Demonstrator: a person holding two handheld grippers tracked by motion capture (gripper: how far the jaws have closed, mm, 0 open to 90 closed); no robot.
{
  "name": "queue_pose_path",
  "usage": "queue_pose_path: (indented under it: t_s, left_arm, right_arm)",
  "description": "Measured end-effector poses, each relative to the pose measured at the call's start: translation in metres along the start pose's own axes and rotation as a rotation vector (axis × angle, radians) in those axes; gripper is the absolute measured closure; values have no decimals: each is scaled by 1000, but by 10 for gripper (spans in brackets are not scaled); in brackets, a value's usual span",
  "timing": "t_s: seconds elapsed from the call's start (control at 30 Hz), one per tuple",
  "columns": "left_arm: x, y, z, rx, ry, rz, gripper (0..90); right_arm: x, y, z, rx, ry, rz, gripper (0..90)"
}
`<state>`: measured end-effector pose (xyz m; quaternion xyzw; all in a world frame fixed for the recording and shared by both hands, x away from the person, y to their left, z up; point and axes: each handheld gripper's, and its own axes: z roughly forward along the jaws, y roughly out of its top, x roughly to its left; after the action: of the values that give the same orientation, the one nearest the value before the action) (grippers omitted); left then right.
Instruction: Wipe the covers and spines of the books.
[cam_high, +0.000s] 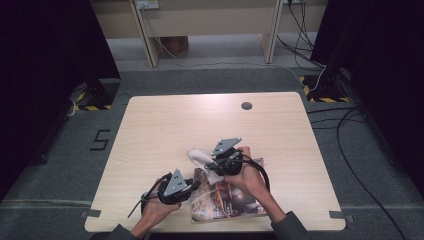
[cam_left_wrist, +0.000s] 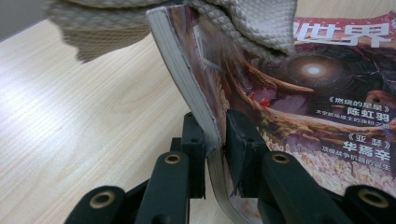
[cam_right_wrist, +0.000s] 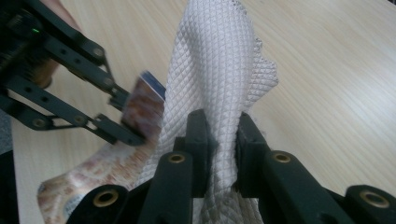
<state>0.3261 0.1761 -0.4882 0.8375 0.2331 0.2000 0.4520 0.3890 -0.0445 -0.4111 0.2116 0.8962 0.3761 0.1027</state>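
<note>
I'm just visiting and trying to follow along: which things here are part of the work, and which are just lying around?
In use:
- magazine, clamped at its edge by the left gripper
- white cloth, pinched by the right gripper

Just lying about:
- cables on the floor
- cardboard box under the far bench

A magazine (cam_high: 235, 200) lies on the desk (cam_high: 165, 125) near its front edge, a little right of the middle. The left tool (cam_left_wrist: 215, 140) sits at the magazine's left edge, its jaws on either side of that edge, which is lifted off the desk. A cloth (cam_high: 199, 156) rests behind the magazine's far left corner and drapes over it. The right tool (cam_right_wrist: 223, 140) is above the magazine's far part, clamped on the cloth.
</note>
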Motion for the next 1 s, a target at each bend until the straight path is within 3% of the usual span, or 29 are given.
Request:
queue_pose_path:
  t_s: [0.53, 0.87, 1.0]
  left_arm:
    - [0, 0, -1, -1, -3, 4, 773]
    - [0, 1, -1, -4, -5, 10, 774]
    - [0, 1, -1, -2, -4, 11, 773]
  right_arm:
    - [-33, -30, -8, 45, -42, 99, 792]
    - [-19, -18, -8, 25, -19, 50, 793]
    - [-27, -22, -8, 35, -23, 60, 793]
